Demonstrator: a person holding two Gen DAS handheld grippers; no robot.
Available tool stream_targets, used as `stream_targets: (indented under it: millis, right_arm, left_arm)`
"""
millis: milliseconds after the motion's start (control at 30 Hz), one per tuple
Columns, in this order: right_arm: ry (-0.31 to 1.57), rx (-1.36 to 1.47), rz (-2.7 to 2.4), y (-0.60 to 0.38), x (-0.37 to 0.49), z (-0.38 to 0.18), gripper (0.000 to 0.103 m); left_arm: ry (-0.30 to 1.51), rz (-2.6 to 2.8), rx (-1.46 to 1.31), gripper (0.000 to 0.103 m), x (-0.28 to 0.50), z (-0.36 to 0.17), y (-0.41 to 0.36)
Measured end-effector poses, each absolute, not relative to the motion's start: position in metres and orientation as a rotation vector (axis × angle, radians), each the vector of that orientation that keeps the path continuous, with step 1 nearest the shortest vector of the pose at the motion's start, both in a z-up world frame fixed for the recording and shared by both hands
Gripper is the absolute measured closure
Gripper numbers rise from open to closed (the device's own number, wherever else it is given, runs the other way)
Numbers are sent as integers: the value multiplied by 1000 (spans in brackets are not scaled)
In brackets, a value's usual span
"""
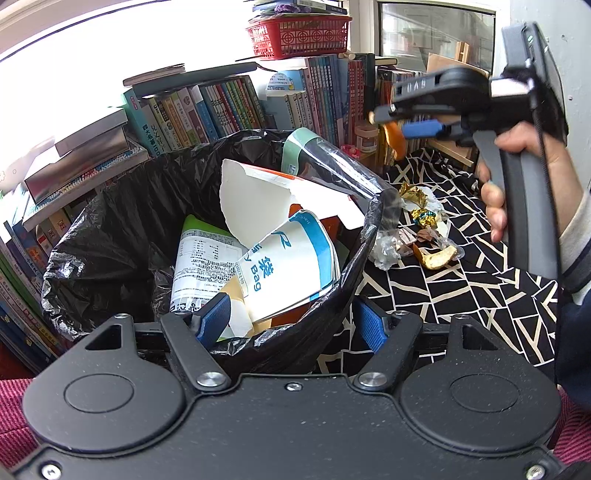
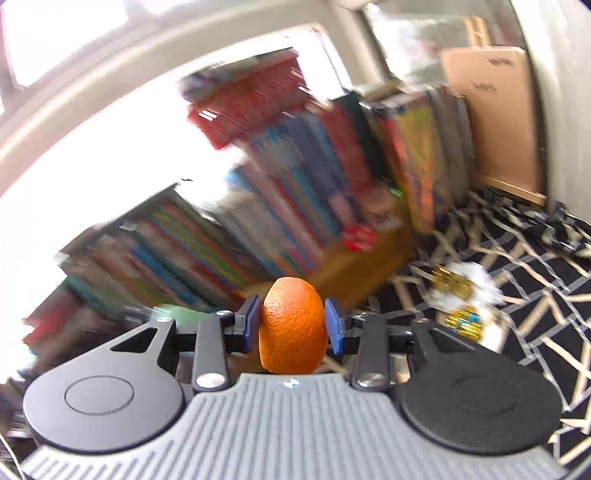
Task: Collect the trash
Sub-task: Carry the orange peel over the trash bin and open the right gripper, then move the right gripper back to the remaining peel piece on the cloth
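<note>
A bin lined with a black bag (image 1: 110,236) holds torn white cardboard (image 1: 258,199), a printed paper bag (image 1: 291,258) and a clear plastic wrapper (image 1: 332,162). My left gripper (image 1: 291,323) straddles the bin's near rim, one blue pad inside and one outside, gripping it. My right gripper (image 1: 388,125) hangs raised to the right of the bin, a hand (image 1: 517,158) on its handle. It is shut on a piece of orange peel (image 2: 293,325), which fills the gap between the blue pads of the right gripper (image 2: 293,325). The right wrist view is blurred around it.
Gold foil wrappers (image 1: 413,194), crumpled plastic (image 1: 384,251) and another peel piece (image 1: 439,258) lie on the black-and-cream patterned cloth (image 1: 461,295) right of the bin. Rows of books (image 1: 207,110) and a red basket (image 1: 299,35) stand behind. The foil wrappers (image 2: 452,286) also show in the right wrist view.
</note>
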State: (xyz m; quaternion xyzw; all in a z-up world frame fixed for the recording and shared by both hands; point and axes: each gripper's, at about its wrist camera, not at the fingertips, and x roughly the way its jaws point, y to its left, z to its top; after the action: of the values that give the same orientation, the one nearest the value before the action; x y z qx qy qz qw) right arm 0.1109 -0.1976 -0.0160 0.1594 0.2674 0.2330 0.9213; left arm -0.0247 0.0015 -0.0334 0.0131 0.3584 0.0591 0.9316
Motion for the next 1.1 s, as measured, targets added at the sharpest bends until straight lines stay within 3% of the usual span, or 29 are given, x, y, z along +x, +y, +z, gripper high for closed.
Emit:
stream_targets:
  millis: [333,367,400,433,1100]
  right_arm:
    - [444,347,989,-150,57,31,59]
    - [445,340,1009,-146,54,30,57]
    - [450,327,1017,-142,52,28,38]
    - [455,315,1025,-139,51,27,31]
    - [532,369,631,-189,93,-11,6]
  left_arm:
    - [736,127,35,32,-24,-35,0]
    - [736,127,36,32,-24,-35,0]
    - [736,127,35,32,-24,-35,-1]
    - [736,127,34,32,-24,-35,-1]
    - [734,126,38,32,-26,-36,0]
